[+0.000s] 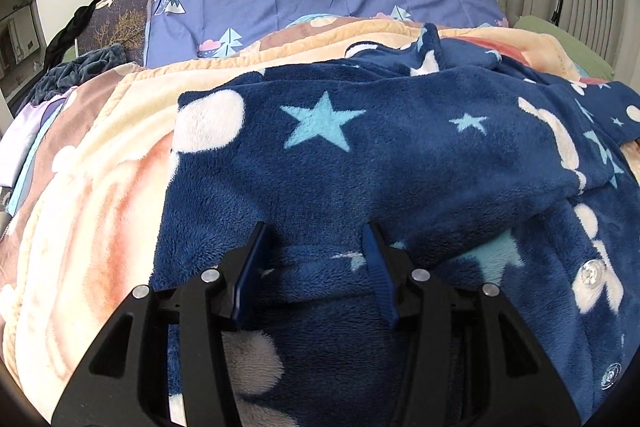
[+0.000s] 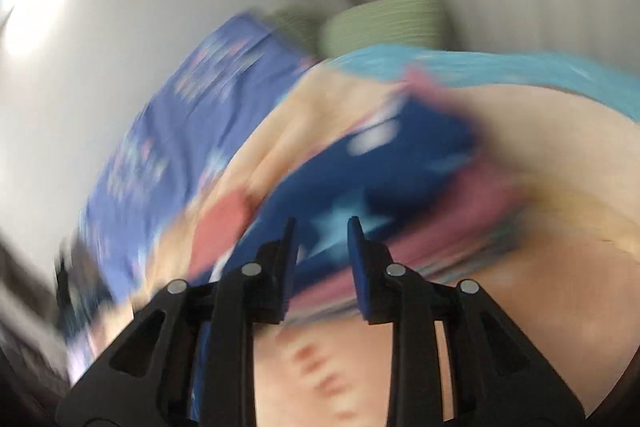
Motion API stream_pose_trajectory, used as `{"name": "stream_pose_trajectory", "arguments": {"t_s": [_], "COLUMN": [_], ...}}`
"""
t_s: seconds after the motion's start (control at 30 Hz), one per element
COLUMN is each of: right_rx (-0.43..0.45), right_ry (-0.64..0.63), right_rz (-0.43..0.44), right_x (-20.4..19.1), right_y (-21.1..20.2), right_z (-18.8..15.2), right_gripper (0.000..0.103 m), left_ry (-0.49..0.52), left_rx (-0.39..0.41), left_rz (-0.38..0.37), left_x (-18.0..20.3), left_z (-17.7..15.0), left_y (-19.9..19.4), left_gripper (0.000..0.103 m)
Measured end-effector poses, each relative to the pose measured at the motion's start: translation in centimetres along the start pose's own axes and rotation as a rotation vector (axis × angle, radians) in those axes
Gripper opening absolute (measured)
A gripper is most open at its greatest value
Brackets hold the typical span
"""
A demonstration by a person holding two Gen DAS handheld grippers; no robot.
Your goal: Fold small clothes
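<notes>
On the bed, a plush peach blanket (image 1: 92,163) spreads wide, open at nine o'clock. The fuzzy navy garment (image 1: 360,155) with pale stars lies on it, centre to three o'clock. The left gripper (image 1: 316,263) hovers fingers spread over its hem; the right gripper (image 2: 322,251), blurred, is spread too, holding nothing.
</notes>
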State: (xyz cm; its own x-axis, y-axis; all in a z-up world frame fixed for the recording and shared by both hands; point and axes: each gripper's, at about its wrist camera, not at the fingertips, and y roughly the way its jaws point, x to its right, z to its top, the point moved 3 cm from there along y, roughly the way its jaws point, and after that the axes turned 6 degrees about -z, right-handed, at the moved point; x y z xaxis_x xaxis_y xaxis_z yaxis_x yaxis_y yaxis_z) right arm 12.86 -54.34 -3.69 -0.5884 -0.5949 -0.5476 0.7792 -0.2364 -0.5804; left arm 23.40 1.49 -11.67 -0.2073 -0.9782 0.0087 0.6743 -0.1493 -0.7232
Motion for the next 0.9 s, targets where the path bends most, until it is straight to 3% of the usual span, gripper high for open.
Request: {"name": "stream_pose_trajectory", "arguments": {"t_s": [0.17,0.3,0.4,0.47,0.53,0.6,0.67,0.77,0.83,0.9], "right_rx": [-0.038,-0.065,-0.066,-0.021,0.008,0.004,-0.032,-0.146,-0.227,-0.313], "right_ry": [0.110,0.160,0.148,0.123,0.071,-0.041,-0.197,-0.379,-0.493,-0.635], "right_rz": [0.038,-0.007,-0.033,-0.014,0.090,0.228,0.375,0.533,0.583,0.570], "right_x": [3.6,3.9,2.5,0.3,-3.9,-10.6,-18.3,-25.9,-29.1,-30.8], "right_y": [1.4,3.5,4.9,4.3,3.1,1.8,0.5,-0.2,0.0,1.0], "right_z": [1.0,1.3,1.6,1.9,1.1,-1.5,-6.2,-14.4,-20.2,-26.7], "right_gripper": [0.043,0.043,0.010,0.009,0.009,0.009,0.009,0.009,0.009,0.009], "left_ry": [-0.001,-0.007,-0.011,-0.012,-0.015,-0.018,-0.023,-0.032,-0.045,-0.053], "left_rx": [0.000,0.003,0.005,0.005,0.006,0.007,0.010,0.015,0.019,0.022], "left_rz": [-0.003,-0.010,-0.015,-0.021,-0.027,-0.032,-0.039,-0.059,-0.077,-0.093], "left_x": [0.1,0.1,0.2,0.1,0.1,0.0,0.0,-0.3,-0.5,-0.7], "left_z": [0.0,0.0,-0.1,-0.1,-0.1,-0.1,-0.1,-0.1,-0.1,-0.1], "left_y": [0.0,-0.1,-0.1,-0.1,-0.1,-0.1,-0.2,-0.3,-0.3,-0.4], "left_gripper": [0.052,0.053,0.053,0.054,0.054,0.054,0.054,0.055,0.055,0.057]}}
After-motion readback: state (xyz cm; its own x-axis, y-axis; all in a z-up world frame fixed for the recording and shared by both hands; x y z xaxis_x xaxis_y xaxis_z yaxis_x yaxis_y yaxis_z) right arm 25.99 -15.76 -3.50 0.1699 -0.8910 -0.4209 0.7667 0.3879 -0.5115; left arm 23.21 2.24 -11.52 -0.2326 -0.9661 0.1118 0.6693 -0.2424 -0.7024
